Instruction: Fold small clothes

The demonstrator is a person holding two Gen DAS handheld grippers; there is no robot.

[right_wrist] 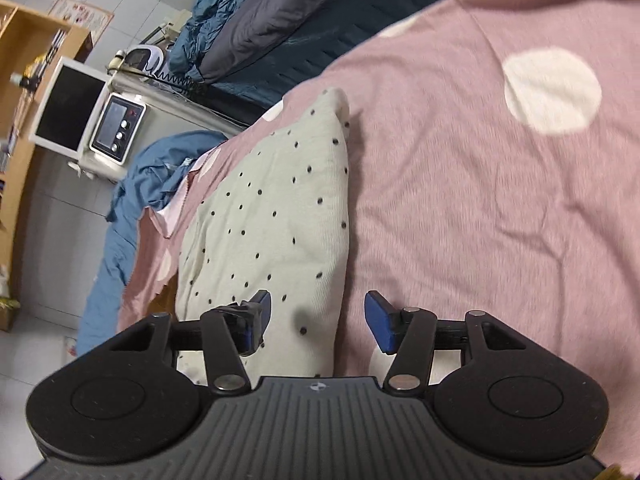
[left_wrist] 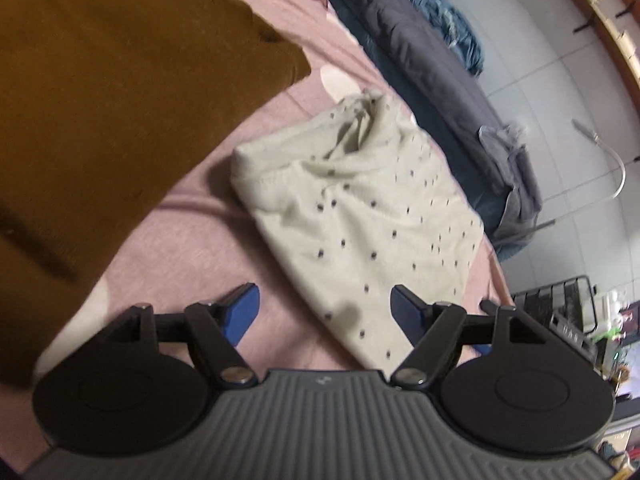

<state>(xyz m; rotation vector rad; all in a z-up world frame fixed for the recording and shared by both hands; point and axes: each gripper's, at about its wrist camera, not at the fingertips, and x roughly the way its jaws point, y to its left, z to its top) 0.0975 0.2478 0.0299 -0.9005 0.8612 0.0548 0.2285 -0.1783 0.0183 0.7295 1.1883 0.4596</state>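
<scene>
A small cream garment with dark dots [left_wrist: 360,216] lies folded on the pink bedsheet [left_wrist: 192,248]; it also shows in the right wrist view [right_wrist: 272,224]. My left gripper [left_wrist: 325,312] is open and empty, hovering over the garment's near edge. My right gripper [right_wrist: 316,322] is open and empty, its left finger over the garment's near end, its right finger over the pink sheet [right_wrist: 480,200]. A brown garment [left_wrist: 100,120] fills the left of the left wrist view, close to the camera.
A grey and blue duvet [left_wrist: 432,40] lies along the bed's far side. A white monitor and control box [right_wrist: 84,120] stand on a stand by the bed. Blue cloth [right_wrist: 128,216] hangs off the bed edge. Wooden shelves [right_wrist: 24,80] stand on the tiled floor.
</scene>
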